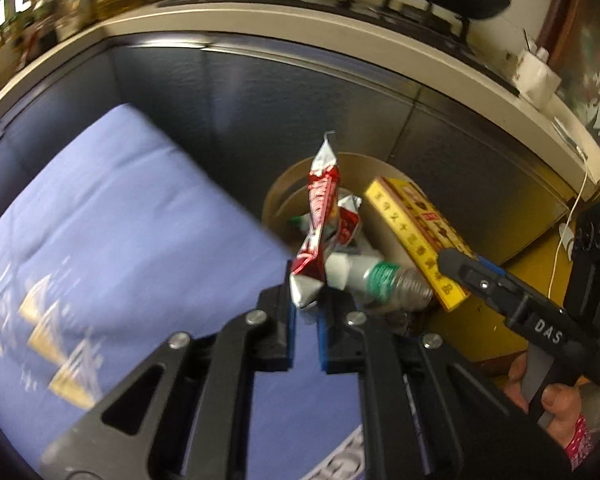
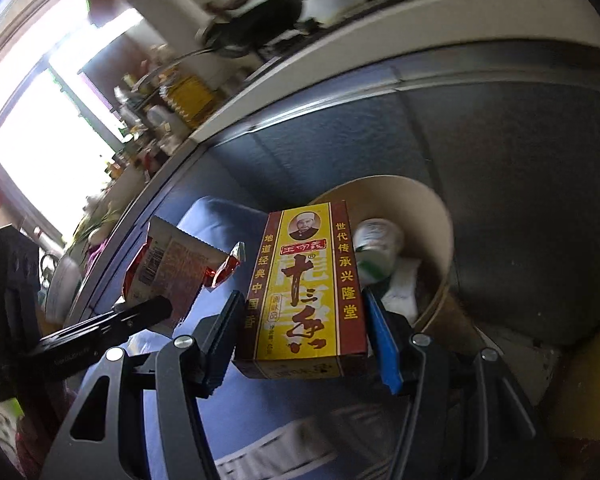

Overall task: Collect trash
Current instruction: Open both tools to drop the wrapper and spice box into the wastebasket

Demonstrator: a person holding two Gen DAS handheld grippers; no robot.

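Left wrist view: the left gripper (image 1: 306, 308), jaws nearly closed, pinches the bottom corner of a red and silver wrapper (image 1: 320, 216) that stands up floppy just left of the round brown bin (image 1: 284, 188), over blue cloth (image 1: 112, 216); so thin a hold could let it slide out onto the cloth. Right of it, the right gripper (image 2: 304, 320), jaws half open, clamps a yellow box (image 2: 304, 284) near the bin's rim, which already holds a bottle (image 2: 376, 248), so the box may catch the rim and fall outside.
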